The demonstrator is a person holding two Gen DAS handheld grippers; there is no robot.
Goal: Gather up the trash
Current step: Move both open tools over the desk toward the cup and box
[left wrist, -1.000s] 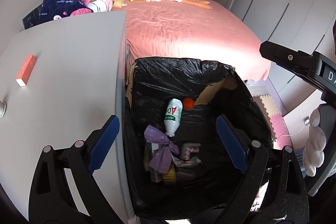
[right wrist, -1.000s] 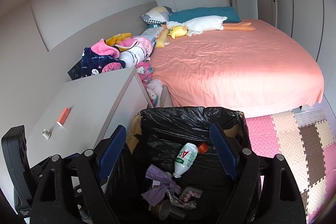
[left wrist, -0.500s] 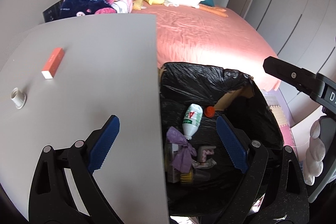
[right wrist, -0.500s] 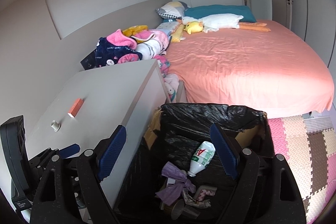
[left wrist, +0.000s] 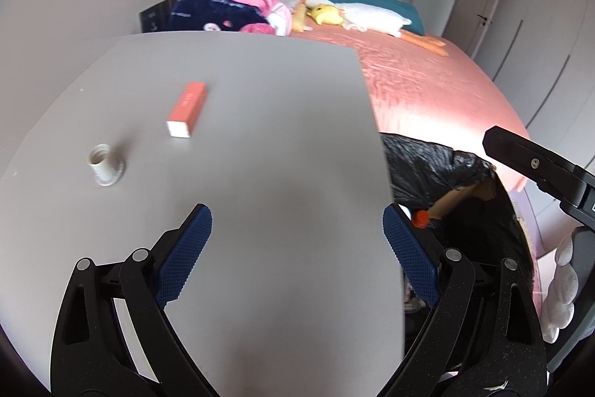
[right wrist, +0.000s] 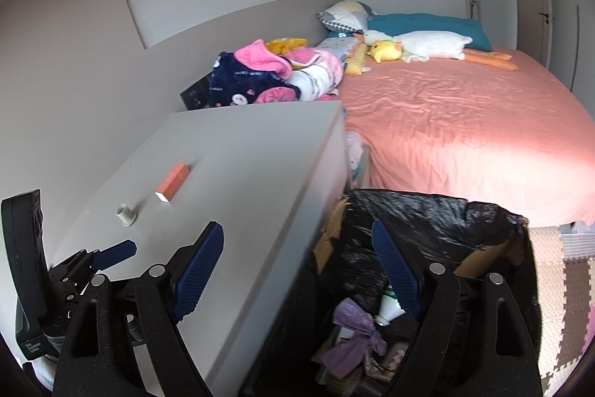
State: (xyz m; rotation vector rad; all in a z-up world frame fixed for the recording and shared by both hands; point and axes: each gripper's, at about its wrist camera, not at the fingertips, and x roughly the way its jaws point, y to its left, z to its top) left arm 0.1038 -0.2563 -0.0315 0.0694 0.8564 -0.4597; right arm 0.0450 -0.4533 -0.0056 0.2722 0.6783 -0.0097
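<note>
- Both grippers are hanging wide open, nothing pinched: left gripper (left wrist: 297, 240), right gripper (right wrist: 297, 259).
- Orange box (left wrist: 187, 109) is lying upper left on the grey cabinet top (left wrist: 279, 136), long axis running away up-frame; left gripper's nearer, I'd say.
- White cap (left wrist: 105, 164) is sitting just left of it.

No lettering is sharp enough to read on any object.
</note>
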